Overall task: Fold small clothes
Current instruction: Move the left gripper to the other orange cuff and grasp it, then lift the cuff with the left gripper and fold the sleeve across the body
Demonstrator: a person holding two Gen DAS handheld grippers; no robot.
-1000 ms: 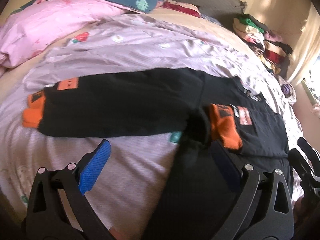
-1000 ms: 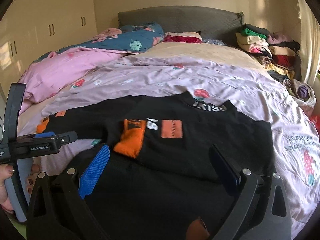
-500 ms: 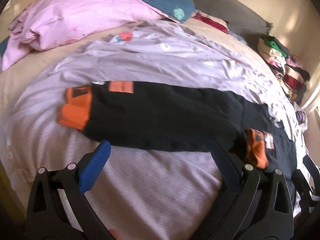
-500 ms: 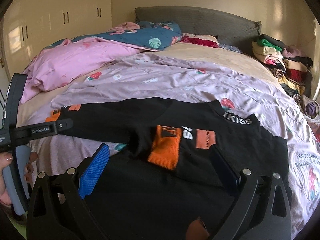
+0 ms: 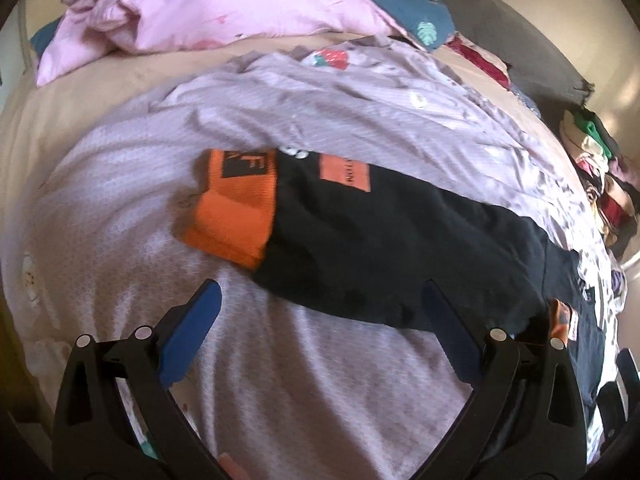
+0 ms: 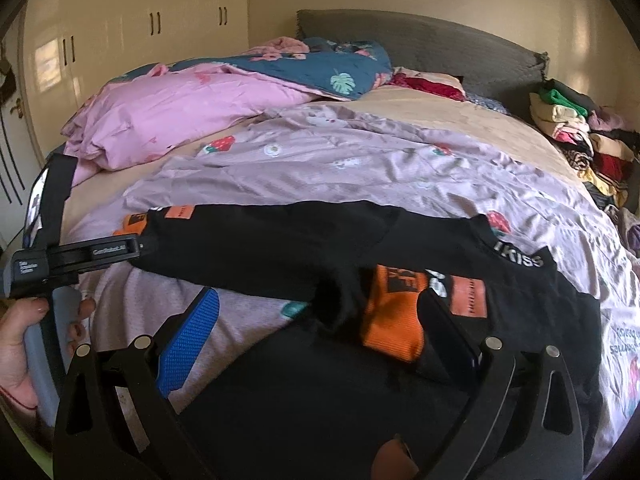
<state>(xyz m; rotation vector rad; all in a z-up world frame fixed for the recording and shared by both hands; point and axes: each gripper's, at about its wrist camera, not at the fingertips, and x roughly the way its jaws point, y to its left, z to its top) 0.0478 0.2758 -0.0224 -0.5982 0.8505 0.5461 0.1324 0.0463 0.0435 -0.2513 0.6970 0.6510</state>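
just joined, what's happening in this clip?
A person is folding a black sweatshirt with orange cuffs on a bed covered by a lilac sheet. One sleeve is already folded across the chest. The other sleeve lies stretched out to the side. The left hand-held gripper is open, pointed at that sleeve, holding nothing. The right hand-held gripper is open over the body, also holding nothing.

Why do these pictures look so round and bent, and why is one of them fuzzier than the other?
Both views come through fisheye lenses, hence the dark round borders and the curved bed. The left wrist view is smeared: the orange cuff looks soft. The right wrist view is sharper: the collar lettering reads clearly, and sunlight falls on the wardrobe.
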